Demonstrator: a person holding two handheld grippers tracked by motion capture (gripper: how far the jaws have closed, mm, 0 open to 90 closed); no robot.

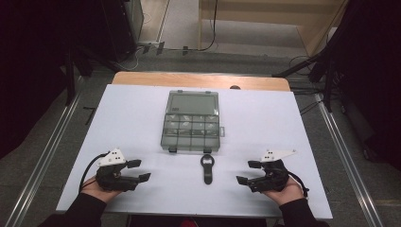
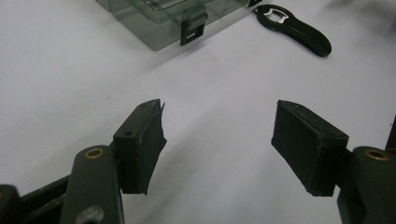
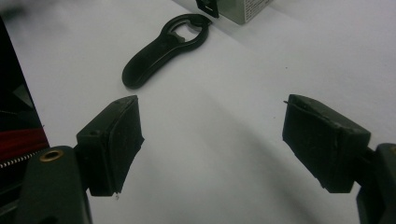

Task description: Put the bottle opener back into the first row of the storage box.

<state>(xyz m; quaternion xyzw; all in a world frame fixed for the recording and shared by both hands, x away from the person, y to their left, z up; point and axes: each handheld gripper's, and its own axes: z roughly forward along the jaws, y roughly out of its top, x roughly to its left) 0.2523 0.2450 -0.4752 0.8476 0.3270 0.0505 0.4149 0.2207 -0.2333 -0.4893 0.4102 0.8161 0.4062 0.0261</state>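
Observation:
A clear grey compartment box (image 1: 191, 121) with its lid closed lies in the middle of the white table (image 1: 118, 118). Just in front of it lies a black bottle opener (image 1: 207, 168), its ring end toward the box. My left gripper (image 1: 141, 170) rests near the front left, held in a hand, jaws wide open with nothing between them. My right gripper (image 1: 246, 172) mirrors it at the front right, also open and holding nothing. The left gripper view has the box's latch (image 2: 192, 29) and the opener (image 2: 294, 28) ahead of my left gripper (image 2: 217, 135). In the right gripper view the opener (image 3: 161, 46) lies beyond my right gripper (image 3: 212, 140).
The table's front edge (image 1: 189, 213) runs just under both hands. A wooden strip (image 1: 198, 80) borders the far edge. Cables and dark stands (image 1: 326, 71) sit on the floor beyond. Bare white surface lies on both sides of the box.

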